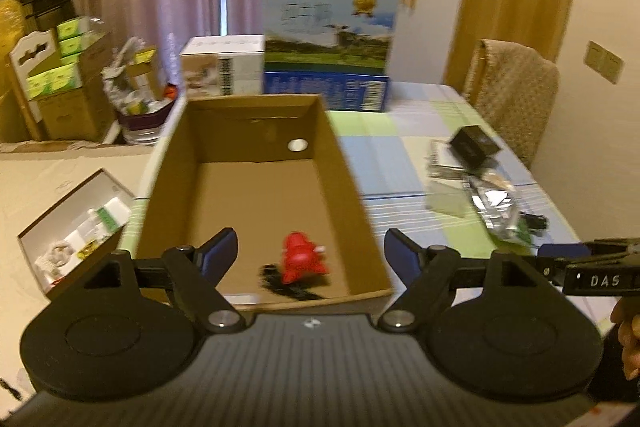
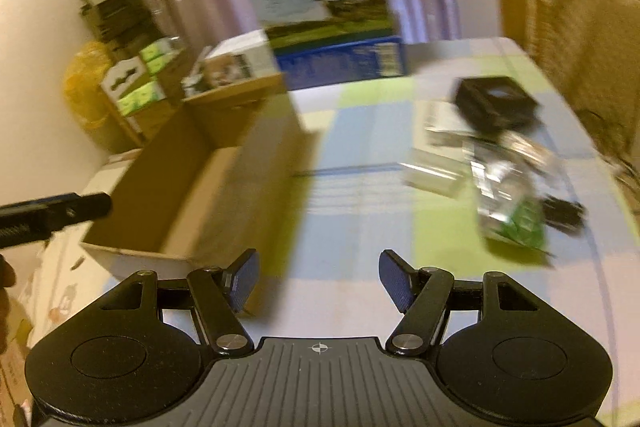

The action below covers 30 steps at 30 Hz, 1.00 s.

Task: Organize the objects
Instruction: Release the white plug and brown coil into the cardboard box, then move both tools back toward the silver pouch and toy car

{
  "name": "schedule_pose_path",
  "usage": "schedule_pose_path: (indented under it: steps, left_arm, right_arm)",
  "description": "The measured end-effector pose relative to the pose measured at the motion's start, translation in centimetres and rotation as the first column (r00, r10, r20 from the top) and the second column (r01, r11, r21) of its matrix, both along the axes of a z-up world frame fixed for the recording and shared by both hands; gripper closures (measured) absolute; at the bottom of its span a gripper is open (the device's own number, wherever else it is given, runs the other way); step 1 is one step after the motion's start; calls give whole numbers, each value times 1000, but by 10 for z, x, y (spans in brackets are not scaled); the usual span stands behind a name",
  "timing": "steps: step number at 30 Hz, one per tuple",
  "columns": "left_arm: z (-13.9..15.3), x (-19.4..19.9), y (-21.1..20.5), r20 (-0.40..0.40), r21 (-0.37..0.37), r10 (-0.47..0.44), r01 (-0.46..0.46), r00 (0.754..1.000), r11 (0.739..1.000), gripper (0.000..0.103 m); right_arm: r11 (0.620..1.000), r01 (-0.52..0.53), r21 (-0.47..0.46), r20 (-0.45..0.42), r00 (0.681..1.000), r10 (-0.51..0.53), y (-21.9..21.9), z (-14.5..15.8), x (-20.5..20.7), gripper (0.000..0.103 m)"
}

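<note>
1. Box status: cardboard box (image 1: 256, 187) holds one red toy (image 1: 302, 259) and something black beside it, at the near end.
2. Your left gripper (image 1: 310, 255) hangs over that end, jaws wide, empty. Looks like a drop-off.
3. Your right gripper (image 2: 318, 279) is wide, empty, facing the loose pile: one black box (image 2: 496, 103), one foil packet (image 2: 508, 203), other bits too blurred to count.
</note>
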<state>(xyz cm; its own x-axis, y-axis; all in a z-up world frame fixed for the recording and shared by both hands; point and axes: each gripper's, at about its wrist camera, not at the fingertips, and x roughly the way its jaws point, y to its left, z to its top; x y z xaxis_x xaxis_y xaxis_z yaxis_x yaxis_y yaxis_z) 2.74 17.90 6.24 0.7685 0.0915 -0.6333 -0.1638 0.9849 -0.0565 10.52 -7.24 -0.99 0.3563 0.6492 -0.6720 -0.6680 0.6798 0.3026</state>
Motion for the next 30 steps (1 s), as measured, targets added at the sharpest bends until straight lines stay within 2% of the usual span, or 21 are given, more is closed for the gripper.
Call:
schedule_pose_path:
  steps: [7,10,16,23,27,30]
  left_arm:
    - [3,20,-56,4,-2,-103,103,995,995,20]
    - [2,33,-77,-3,-24,-150,150,989,988,17]
    - [-5,61,-117,-27,-40,-229,228,973,973,11]
    - [-20,97,-145,-66,-61,-272,269,960,961,6]
    - [-28,121,-157,-85,-70,-290,285,953,956,5]
    - [-38,139,-165,-102,-78,-300,293,948,953,5]
  right_arm:
    - [991,130,-12,28,991,-129,-67,3,14,40]
    - [984,176,-8,40,984,-176,-91,4,21,40]
    - [976,218,-18,57,975,-217,-123,8,40,40]
    - [986,140,-88,137,982,-127,-134,22,74,40]
    - [983,61,-174,185,982,-29,-129,22,100,40]
    - [963,-14,-268,208,975,72,-121,13,121,40]
